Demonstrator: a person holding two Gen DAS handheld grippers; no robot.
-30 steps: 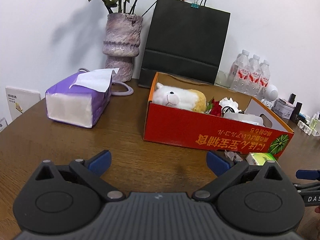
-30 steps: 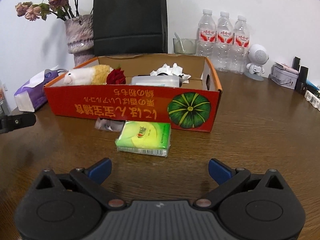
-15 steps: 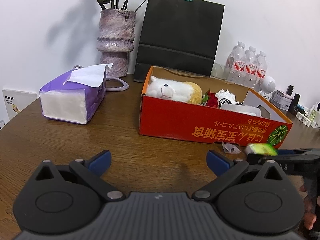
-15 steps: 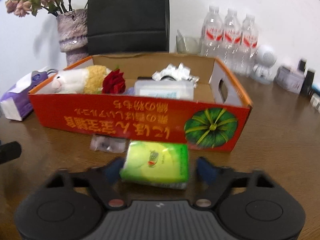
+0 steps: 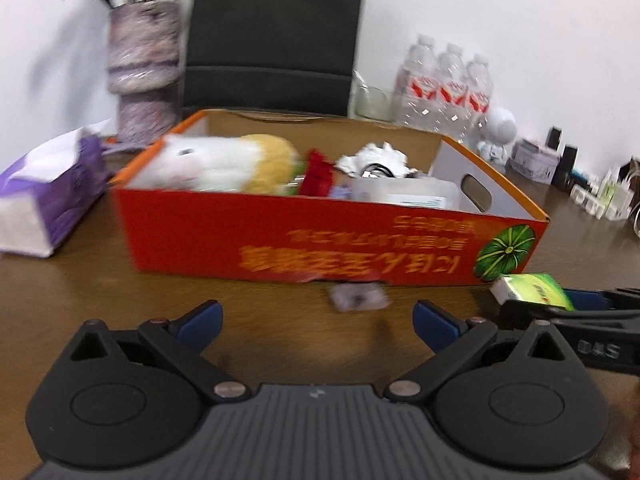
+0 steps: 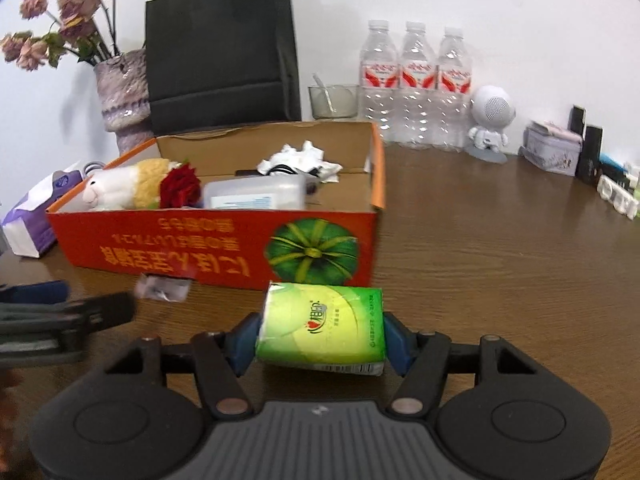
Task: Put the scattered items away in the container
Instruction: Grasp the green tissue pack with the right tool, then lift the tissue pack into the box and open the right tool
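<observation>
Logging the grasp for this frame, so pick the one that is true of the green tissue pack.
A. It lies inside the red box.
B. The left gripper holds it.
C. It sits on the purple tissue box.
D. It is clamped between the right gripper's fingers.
D: the green tissue pack sits squeezed between the blue pads of the right gripper, in front of the red box; the left gripper is open and empty.

Right claw [image 6: 320,340] now clamps the green tissue pack [image 6: 322,328] — seemingly lifted off the table [image 6: 500,260].

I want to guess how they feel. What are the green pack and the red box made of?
Green pack: looks like soft glossy plastic wrap, shiny and dented where the right gripper squeezes it. Red box: printed cardboard, plain brown inside.
</observation>
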